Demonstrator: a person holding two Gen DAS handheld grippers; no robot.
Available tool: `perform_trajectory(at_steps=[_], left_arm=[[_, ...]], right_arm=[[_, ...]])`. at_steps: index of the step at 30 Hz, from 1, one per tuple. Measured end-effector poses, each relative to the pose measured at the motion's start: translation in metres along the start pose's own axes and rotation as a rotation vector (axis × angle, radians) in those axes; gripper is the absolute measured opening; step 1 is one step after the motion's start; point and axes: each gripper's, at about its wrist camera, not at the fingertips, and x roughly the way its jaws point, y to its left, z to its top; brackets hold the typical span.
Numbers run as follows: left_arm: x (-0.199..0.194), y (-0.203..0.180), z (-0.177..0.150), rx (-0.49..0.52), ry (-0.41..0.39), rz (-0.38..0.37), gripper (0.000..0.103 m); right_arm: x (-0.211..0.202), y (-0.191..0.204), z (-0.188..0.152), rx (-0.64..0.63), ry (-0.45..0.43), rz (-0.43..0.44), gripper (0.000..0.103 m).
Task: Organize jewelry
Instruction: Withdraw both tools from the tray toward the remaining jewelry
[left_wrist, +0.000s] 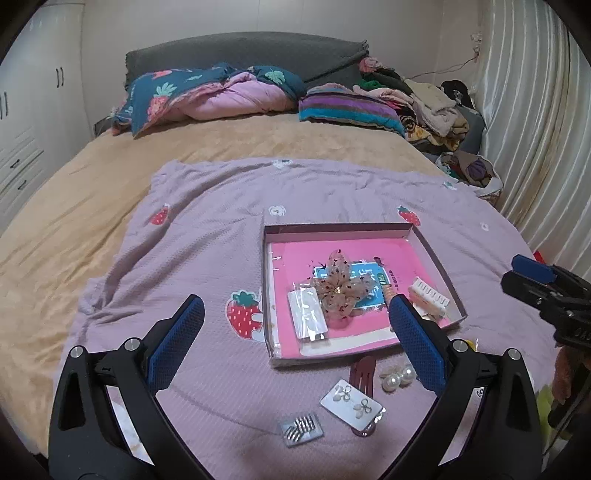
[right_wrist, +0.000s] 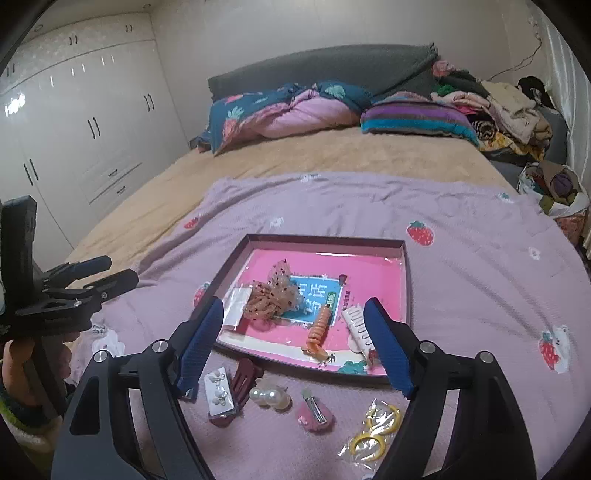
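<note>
Right gripper (right_wrist: 293, 343): jaws standing wide apart and gripping nothing, hovering over the near edge of the shallow box (right_wrist: 403, 280). Left gripper (left_wrist: 295, 341): likewise spread and empty, hanging over the box's near-left corner. Loose stock lying nearest, all on the lilac blanket (right_wrist: 480, 295) just in front of the box: silver clip card (left_wrist: 301, 430), seen only in the left wrist view, sitting furthest out from the box; card of flower earrings (right_wrist: 219, 391); dark red hair clip (right_wrist: 245, 376) touching that card; pearl cluster (right_wrist: 267, 397); pink fuzzy clip (right_wrist: 316, 415); bag of yellow hoops (right_wrist: 375, 430), lying off the box's near-right corner. Already resting inside the box: orange spiral tie (right_wrist: 319, 328) and white comb clip (right_wrist: 356, 325) by its near wall, clear packet (right_wrist: 236, 306) at its left, tulle bow (right_wrist: 275, 293) at its centre. Judged next pick: the pink fuzzy clip or the pearl cluster, both lying directly below and between the right gripper's fingers, nearer that hand than the left; the fuzzy clip's metal bar is running roughly toward the box, so the jaws would be closing across it. Beyond the box: tan bedspread (right_wrist: 295, 155), then folded quilt (right_wrist: 291, 107) and striped pillow (right_wrist: 413, 118).
</note>
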Motion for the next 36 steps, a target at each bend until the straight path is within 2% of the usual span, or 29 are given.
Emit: perform_trajectory(at_steps=[8,11,17,26,36], left_arm=[[-0.028,-0.009,-0.004,0.016,-0.034,-0.002,0.094],[-0.037,-0.013,-0.01,0.023,-0.045,-0.005,0.094],[-0.048,-0.019,-0.026,0.029,-0.047,-0.015,0.094],[-0.05,-0.024,-0.053,0.037,-0.017,-0.021,0.094],[-0.041,-0.031,-0.092,0.059,0.057,-0.037,0.094]], right_arm=[[-0.041,0.003,-0.003,-0.001,-0.062,-0.006,0.079],[-0.053,0.003,-0.006,-0.002,-0.084,-0.011,0.084],[-0.073,0.006,-0.019,-0.015,-0.105,-0.02,0.085],[-0.079,0.007,-0.044,-0.021,-0.084,-0.032,0.085],[-0.068,0.008,-0.075,-0.036,-0.022,-0.046,0.085]])
